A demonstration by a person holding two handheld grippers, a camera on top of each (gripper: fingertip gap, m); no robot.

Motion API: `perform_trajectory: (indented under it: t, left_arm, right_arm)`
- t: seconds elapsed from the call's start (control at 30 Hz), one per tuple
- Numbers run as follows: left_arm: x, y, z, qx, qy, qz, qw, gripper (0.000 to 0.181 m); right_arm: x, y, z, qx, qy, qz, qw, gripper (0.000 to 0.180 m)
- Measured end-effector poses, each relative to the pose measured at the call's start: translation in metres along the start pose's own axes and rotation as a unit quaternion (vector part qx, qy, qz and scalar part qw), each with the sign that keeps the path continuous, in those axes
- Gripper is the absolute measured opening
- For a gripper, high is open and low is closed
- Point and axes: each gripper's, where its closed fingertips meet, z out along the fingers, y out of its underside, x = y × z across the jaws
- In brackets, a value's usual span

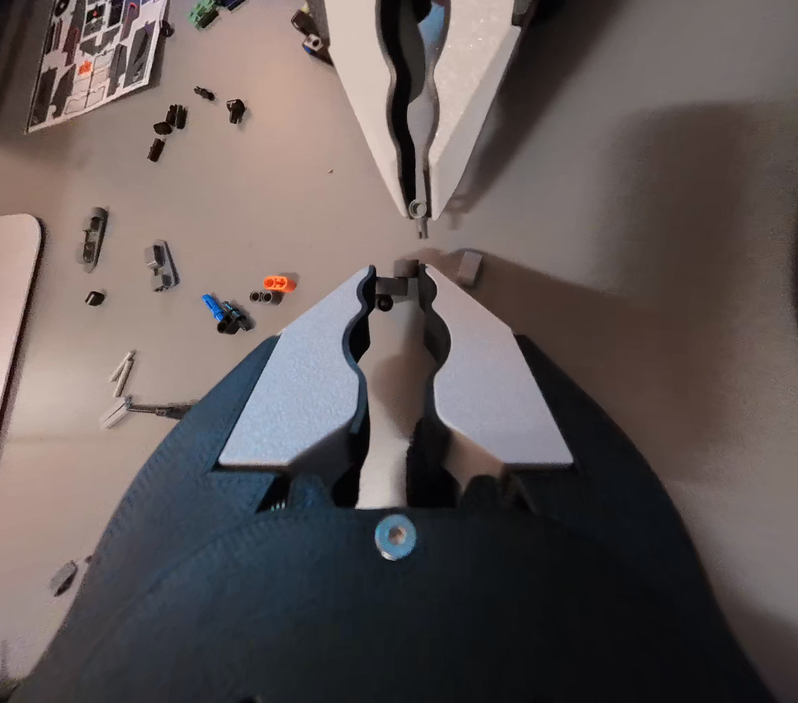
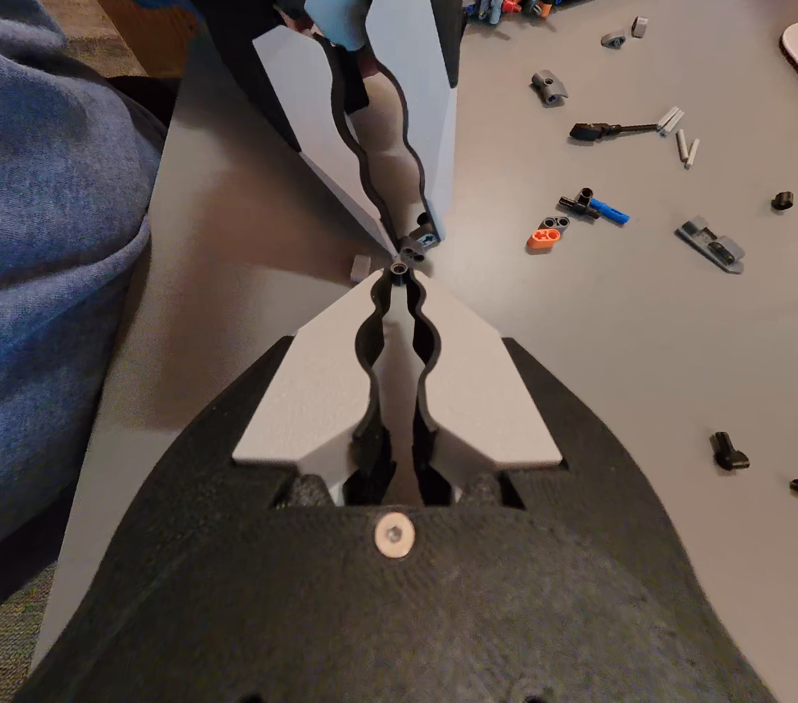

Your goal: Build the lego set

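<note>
Tongs tip-to-tip: left tongs (image 1: 399,272) clamp dk-grey connector (image 1: 403,277), right tongs (image 2: 399,276) pinch grey pin (image 2: 399,269); loose pcs (image 2: 545,236) nearby.

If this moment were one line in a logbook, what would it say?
left tool: shut on dark grey connector | right tool: shut on grey pin | tips facing, parts apart | stage: joining
</note>
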Motion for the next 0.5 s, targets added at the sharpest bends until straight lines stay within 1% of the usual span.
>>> perform_trajectory:
  t: [0.2, 0.33, 0.4, 0.5]
  left_arm:
    - [0.004, 0.004, 0.004, -0.018, -0.017, 0.047, 0.999, 0.021]
    - [0.0, -0.002, 0.002, -0.017, -0.057, 0.088, 0.994, 0.02]
    - [0.005, -0.008, 0.001, -0.016, -0.058, 0.102, 0.993, 0.02]
    - [0.006, -0.003, 0.005, -0.043, -0.068, 0.123, 0.989, 0.019]
  right_arm:
    - [0.001, 0.002, 0.0, 0.0, -0.001, 0.004, 1.0, 0.005]
    - [0.002, 0.004, -0.001, -0.002, 0.001, 0.005, 1.0, 0.004]
    - [0.003, 0.005, -0.002, -0.002, 0.003, 0.006, 1.0, 0.004]
    - [0.004, 0.005, -0.004, 0.001, 0.004, 0.008, 1.0, 0.004]
